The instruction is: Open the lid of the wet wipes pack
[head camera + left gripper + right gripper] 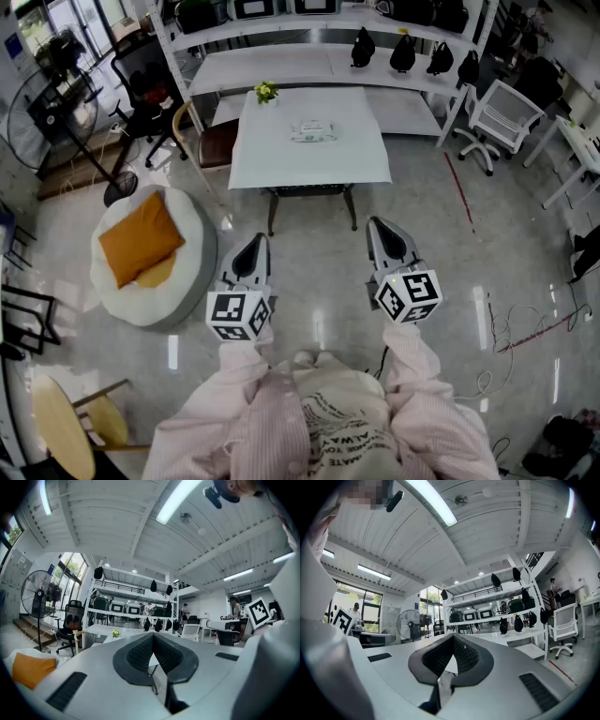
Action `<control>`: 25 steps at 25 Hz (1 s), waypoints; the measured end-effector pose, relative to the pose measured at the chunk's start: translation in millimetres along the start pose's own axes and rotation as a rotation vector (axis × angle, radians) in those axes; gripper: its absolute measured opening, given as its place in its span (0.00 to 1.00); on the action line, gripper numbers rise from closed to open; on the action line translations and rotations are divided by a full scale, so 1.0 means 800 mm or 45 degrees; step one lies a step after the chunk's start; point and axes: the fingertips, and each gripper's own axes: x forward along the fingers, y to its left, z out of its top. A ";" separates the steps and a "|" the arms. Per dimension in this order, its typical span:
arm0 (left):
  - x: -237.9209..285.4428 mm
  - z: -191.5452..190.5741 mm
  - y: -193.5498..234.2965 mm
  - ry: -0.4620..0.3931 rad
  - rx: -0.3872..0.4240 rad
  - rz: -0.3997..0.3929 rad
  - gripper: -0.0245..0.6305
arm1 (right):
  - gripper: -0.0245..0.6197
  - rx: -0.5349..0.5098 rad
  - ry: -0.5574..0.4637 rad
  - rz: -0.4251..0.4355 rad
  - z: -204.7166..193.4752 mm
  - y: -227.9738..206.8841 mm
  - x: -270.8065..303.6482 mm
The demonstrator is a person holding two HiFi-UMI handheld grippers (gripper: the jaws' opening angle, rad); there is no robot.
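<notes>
The person is standing well back from the table, holding the left gripper and right gripper level, jaws together and empty. The wet wipes pack is lying mid-table, between its side edges. The approach is probably only beginning, so the next move calls for stepping closer.

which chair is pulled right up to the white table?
The brown-seated wooden chair, tucked against the table on its left side in the head view. The black office chair and white office chair stand apart from it.

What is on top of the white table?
A wet wipes pack lies near the middle of the white table; a small green plant stands at its far left corner. Anything beneath the pack is hidden.
</notes>
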 end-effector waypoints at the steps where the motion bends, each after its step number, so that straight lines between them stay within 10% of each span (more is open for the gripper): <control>1: 0.000 -0.001 0.000 0.000 0.001 0.000 0.04 | 0.03 -0.002 -0.004 -0.001 -0.001 0.000 -0.001; 25: 0.021 -0.013 -0.021 0.023 0.002 0.019 0.04 | 0.25 0.117 -0.001 0.006 -0.024 -0.052 -0.001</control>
